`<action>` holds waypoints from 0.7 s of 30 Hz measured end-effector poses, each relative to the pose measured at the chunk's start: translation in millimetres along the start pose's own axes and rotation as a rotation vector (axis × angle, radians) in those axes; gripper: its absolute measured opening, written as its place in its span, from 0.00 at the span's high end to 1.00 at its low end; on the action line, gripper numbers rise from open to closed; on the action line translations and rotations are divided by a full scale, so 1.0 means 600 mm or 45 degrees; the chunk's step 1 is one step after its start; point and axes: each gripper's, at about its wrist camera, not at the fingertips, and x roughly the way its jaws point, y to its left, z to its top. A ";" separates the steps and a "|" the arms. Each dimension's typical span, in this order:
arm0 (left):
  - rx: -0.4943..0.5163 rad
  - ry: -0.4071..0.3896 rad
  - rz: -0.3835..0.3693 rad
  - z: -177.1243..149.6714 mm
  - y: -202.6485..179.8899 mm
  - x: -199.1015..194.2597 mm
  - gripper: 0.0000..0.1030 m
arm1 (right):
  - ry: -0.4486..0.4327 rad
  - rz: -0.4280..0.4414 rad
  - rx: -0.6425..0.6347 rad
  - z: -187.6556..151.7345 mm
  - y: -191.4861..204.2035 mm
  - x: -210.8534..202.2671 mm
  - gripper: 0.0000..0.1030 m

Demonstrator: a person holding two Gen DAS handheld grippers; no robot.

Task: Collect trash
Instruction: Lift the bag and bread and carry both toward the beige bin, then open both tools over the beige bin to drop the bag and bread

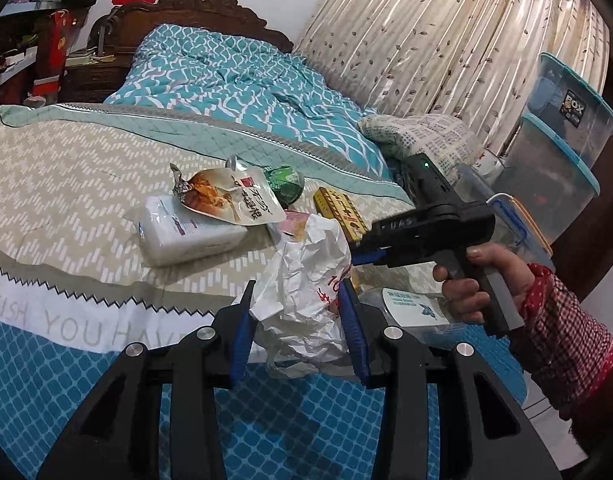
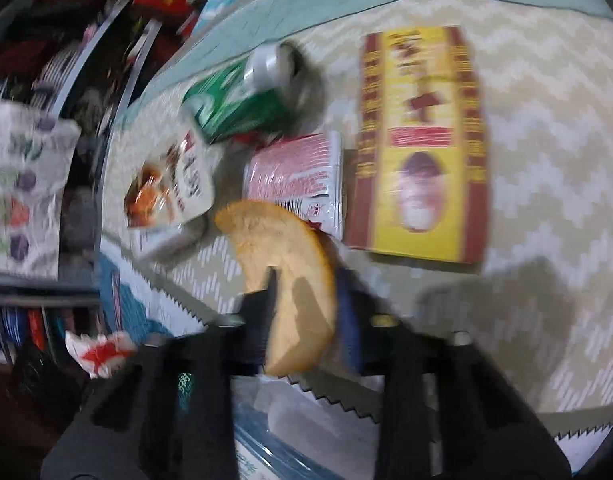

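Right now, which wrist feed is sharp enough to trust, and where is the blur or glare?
Left wrist view: sharp, fisheye-bent at the edges; the white plastic bag between the jaws is crisp, with glare on the curtain. Right wrist view: motion-smeared throughout; the yellow box print is unreadable and the orange peel edges are soft.

"BOX" on storage bin (image 1: 571, 109); "WISH YOU HAVE" on bedspread (image 1: 86, 326).

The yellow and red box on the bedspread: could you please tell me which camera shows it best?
The right wrist view shows the yellow and red box best: its whole printed top face is visible, though motion-blurred. In the left wrist view the box is seen only as a narrow foreshortened strip, partly hidden behind the crumpled white bag.
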 end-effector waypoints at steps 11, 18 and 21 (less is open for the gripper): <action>0.142 0.043 -0.059 0.048 -0.101 0.044 0.63 | -0.294 0.079 -0.069 -0.081 -0.017 -0.146 0.92; 0.295 0.172 -0.248 0.074 -0.256 0.148 0.63 | -0.580 0.081 0.150 -0.180 -0.185 -0.299 0.92; 0.372 0.262 -0.319 0.074 -0.341 0.208 0.63 | -0.692 0.050 0.239 -0.237 -0.257 -0.358 0.92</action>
